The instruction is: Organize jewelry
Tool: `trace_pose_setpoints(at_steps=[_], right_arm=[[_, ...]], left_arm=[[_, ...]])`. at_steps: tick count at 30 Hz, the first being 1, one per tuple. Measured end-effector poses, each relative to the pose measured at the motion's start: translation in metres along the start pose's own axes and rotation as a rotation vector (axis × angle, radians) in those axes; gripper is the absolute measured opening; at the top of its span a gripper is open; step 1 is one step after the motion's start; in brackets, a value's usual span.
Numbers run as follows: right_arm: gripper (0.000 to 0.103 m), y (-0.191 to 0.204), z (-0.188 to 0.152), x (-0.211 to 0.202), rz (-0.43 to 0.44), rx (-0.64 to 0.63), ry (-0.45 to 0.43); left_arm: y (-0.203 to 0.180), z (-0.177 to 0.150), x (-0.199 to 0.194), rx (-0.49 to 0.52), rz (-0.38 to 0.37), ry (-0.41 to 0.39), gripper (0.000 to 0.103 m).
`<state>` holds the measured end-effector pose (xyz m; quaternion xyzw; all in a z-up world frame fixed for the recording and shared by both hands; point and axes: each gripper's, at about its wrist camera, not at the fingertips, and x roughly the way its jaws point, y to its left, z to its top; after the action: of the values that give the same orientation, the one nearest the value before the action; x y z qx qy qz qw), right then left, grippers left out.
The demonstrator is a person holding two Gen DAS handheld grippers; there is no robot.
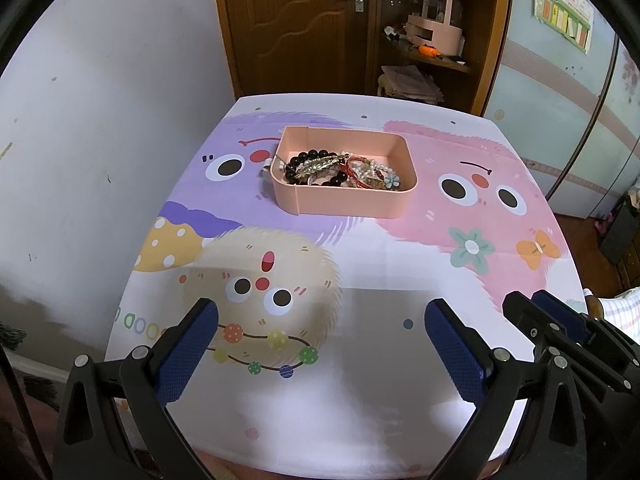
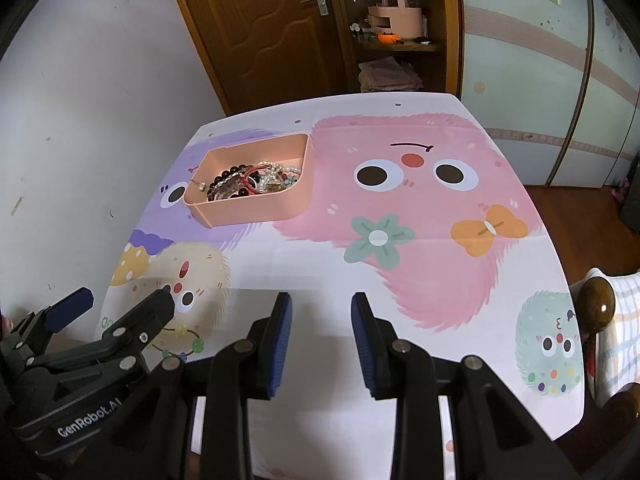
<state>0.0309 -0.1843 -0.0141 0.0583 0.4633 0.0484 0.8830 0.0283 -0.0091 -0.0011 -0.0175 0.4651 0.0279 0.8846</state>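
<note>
Pink plastic forms the shallow tray that sits toward the far left of the table, on a printed cloth of furry cartoon faces; inside it the jewelry lies in one tangled heap, pushed toward the tray's near wall; a bracelet of dark round beads, a string of small pearls, a red cord and a gold-coloured piece can be told apart, the rest is too knotted to name; something small and silvery shows just beside the tray's left wall, though whether it hangs over the rim or rests on the cloth I cannot tell.

Both tools hover low at the near edge, well apart from the tray; the left gripper has its jaws spread wide and holds nothing; the right gripper is parted more narrowly, also bare. That posture, I judge, suits either a pause ahead of reaching in or a retreat once the pieces are gathered; a heap in one tray fits jewelry collected there as readily as jewelry waiting to be sorted.
</note>
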Motion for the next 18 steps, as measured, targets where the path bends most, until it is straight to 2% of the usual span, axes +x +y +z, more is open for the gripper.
trace_pose_setpoints(at_steps=[18], right_arm=[[0.031, -0.0021, -0.0001, 0.0006, -0.001, 0.000, 0.003]], left_arm=[[0.0040, -0.0051, -0.0005, -0.003, -0.002, 0.007, 0.102]])
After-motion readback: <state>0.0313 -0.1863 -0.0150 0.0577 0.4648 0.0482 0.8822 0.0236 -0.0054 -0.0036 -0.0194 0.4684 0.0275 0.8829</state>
